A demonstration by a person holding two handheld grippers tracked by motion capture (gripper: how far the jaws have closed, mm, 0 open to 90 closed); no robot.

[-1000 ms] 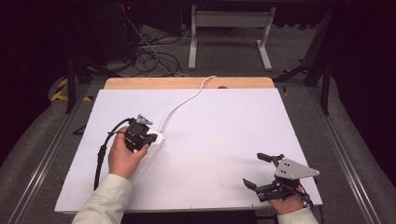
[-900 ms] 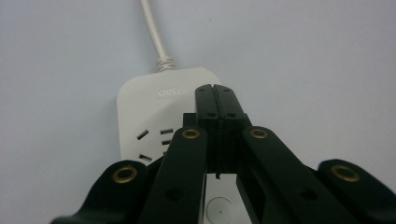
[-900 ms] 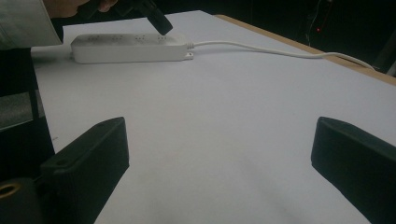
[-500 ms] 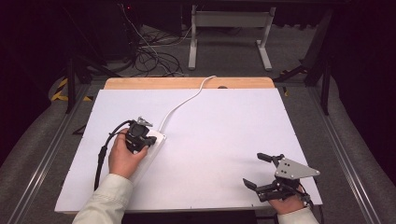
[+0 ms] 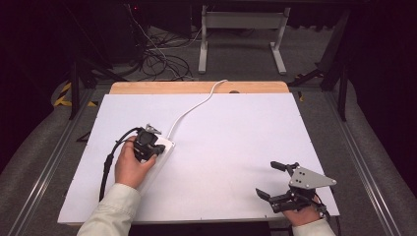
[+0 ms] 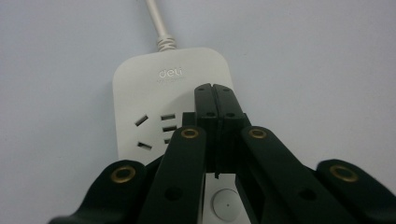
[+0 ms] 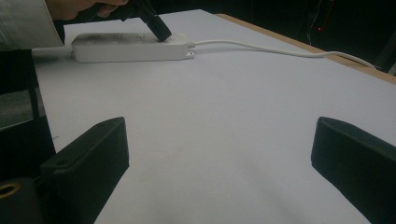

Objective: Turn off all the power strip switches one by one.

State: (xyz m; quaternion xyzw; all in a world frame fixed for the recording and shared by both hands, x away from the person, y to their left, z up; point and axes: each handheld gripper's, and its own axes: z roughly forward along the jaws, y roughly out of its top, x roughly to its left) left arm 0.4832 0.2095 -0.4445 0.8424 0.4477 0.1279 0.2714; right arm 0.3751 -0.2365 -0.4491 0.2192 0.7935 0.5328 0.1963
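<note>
— Strip location? 
— Power strip toward left edge of desk, cord running to far edge.
— Tongs?
— Left tongs shut, empty, tips over strip's top. Right tongs wide open, empty, near right corner.
— Handling?
— Likely light, rigid, smooth plastic; best gripped across narrow sides. Cord may drag. Nothing obstructing.

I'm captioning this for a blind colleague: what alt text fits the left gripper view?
Closed black left gripper tips rest on a white power strip beside its sockets, on a white table. The strip's cord runs off the top; a round button shows below.
</note>
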